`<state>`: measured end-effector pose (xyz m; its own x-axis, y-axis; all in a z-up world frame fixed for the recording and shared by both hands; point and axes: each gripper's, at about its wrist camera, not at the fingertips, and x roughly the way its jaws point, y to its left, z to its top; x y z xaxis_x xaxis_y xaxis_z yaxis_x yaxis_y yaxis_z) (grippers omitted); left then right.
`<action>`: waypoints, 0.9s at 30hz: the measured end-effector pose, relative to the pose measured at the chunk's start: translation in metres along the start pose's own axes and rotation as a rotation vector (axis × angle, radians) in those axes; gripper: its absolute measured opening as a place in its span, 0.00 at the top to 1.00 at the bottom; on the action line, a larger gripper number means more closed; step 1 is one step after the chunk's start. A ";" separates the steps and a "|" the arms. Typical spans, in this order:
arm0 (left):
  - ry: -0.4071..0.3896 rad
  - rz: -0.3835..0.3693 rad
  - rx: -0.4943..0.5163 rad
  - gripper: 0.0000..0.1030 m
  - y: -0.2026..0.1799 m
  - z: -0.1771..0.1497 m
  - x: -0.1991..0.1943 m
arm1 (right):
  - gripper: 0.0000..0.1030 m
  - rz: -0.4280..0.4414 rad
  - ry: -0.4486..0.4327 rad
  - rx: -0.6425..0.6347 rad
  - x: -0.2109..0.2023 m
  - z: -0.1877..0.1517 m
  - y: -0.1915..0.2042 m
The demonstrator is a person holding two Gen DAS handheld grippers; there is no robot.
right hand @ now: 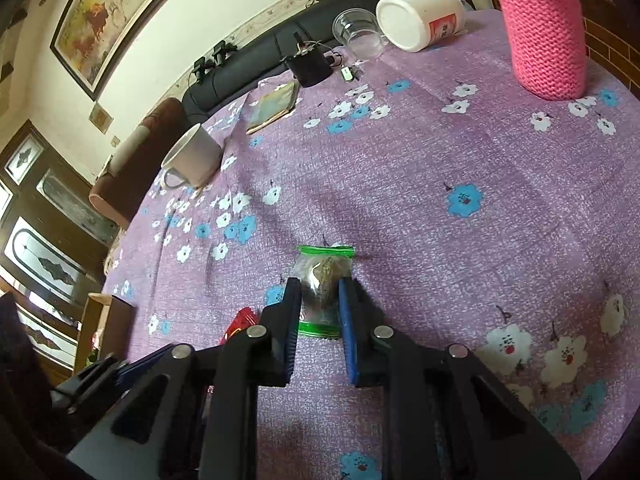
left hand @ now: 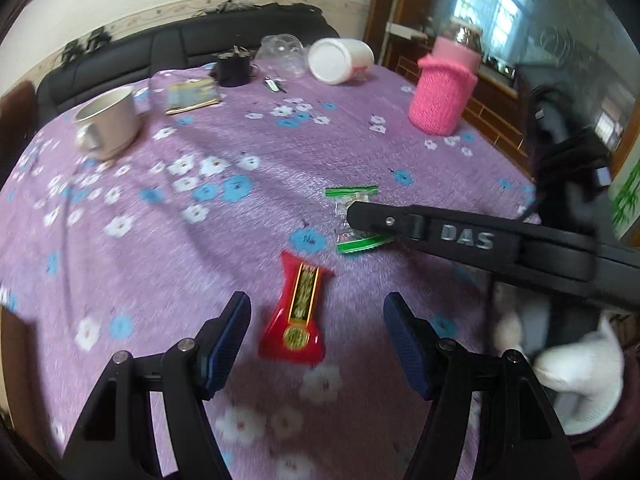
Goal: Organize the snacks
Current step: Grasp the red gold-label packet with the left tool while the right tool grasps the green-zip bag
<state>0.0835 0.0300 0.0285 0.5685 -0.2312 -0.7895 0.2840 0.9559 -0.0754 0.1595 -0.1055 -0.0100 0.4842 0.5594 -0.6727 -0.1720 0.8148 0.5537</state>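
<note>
Snacks lie on the table (left hand: 240, 220), which is covered with a purple cloth printed with white and blue flowers. The left tongs (left hand: 316, 322) are spread wide open, hanging over a red foil-wrapped snack bar with a gold label (left hand: 298, 308) that lies flat between the blue pads (left hand: 230, 330) without touching either. Just beyond it to the right, the right tongs (right hand: 320, 300) are closed around a clear snack packet with green sealed ends (right hand: 325, 290), pads pressed to its two sides while it rests on the cloth; a brownish lump shows inside the wrapper. Far left stands a cream ceramic mug (left hand: 110, 122), upright, its inside not visible. At the far edge a white plastic jar with a red label (left hand: 340, 60) lies on its side, its flat white end facing the camera, beside a clear plastic cup (right hand: 358, 30) also tipped over, with nothing visible in it. A jar in a pink knitted sleeve (left hand: 442, 90) stands far right. A small flat booklet (left hand: 193, 96) lies near a black pot (left hand: 233, 69) holding what look like dark husks.
</note>
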 end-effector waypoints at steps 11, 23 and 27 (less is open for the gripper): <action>-0.004 0.031 -0.076 0.81 0.023 -0.006 -0.003 | 0.80 0.031 -0.017 -0.017 -0.006 -0.001 0.004; -0.088 0.004 -0.238 0.80 0.064 -0.037 -0.070 | 0.80 0.034 -0.017 -0.080 -0.009 -0.017 0.026; -0.083 -0.016 -0.216 0.45 0.055 -0.036 -0.059 | 0.80 0.051 -0.011 -0.058 -0.009 -0.019 0.026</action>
<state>0.0375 0.1025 0.0493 0.6295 -0.2526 -0.7348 0.1270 0.9664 -0.2234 0.1340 -0.0865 0.0010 0.4834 0.5987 -0.6387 -0.2462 0.7931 0.5571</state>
